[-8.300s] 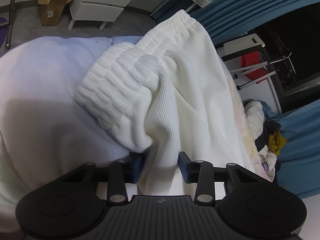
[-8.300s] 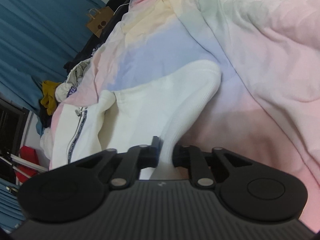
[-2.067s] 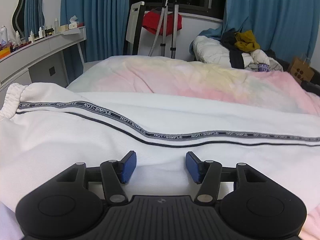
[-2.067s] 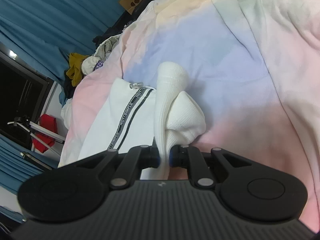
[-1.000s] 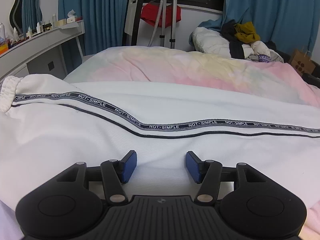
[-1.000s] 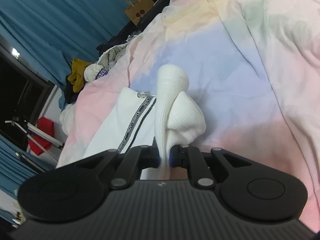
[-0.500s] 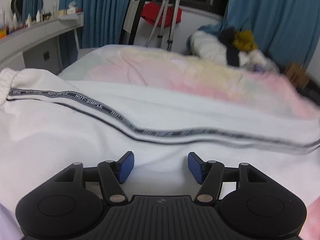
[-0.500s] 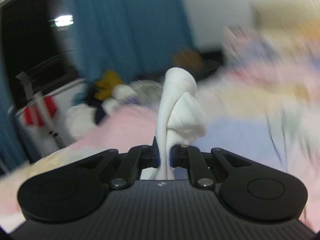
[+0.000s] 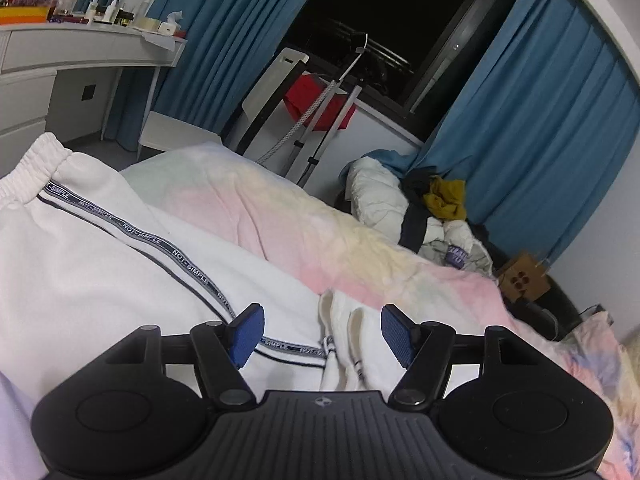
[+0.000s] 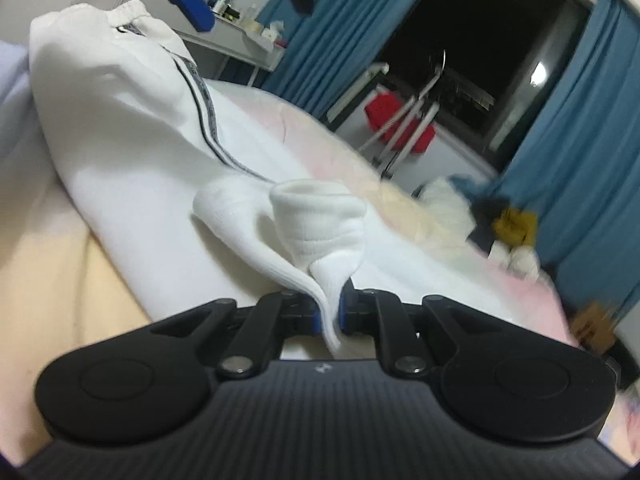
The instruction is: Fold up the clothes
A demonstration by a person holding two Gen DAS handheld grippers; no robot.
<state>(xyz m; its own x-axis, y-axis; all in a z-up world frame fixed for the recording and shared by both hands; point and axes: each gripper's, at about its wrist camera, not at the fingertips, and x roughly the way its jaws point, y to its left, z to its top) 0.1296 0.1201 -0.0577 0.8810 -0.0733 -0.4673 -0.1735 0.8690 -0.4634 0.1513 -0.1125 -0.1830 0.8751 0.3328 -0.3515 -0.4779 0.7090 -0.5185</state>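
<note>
White trousers (image 9: 100, 264) with a black lettered side stripe lie on the pastel duvet (image 9: 320, 232), elastic waistband (image 9: 36, 160) at the far left. In the right wrist view my right gripper (image 10: 329, 314) is shut on the ribbed leg cuff (image 10: 320, 216) and holds it over the upper part of the trousers (image 10: 120, 120). My left gripper (image 9: 320, 334) hovers above the stripe; its jaws are opening and its pads press on nothing. The cuff end (image 9: 344, 320) shows just past its fingers. One of its blue pads (image 10: 188, 0) appears at the top left of the right wrist view.
A white desk (image 9: 80, 52) with bottles stands at the left. Blue curtains (image 9: 540, 140) frame a dark window. A metal stand with a red cloth (image 9: 320, 104) stands beyond the bed. A clothes pile (image 9: 436, 208) and a brown paper bag (image 9: 520, 280) lie at the right.
My right gripper has rolled and swept the cuff across the bed onto the upper trousers. My left gripper has lifted and tilted, its jaws wider, and the cuff has come into its view.
</note>
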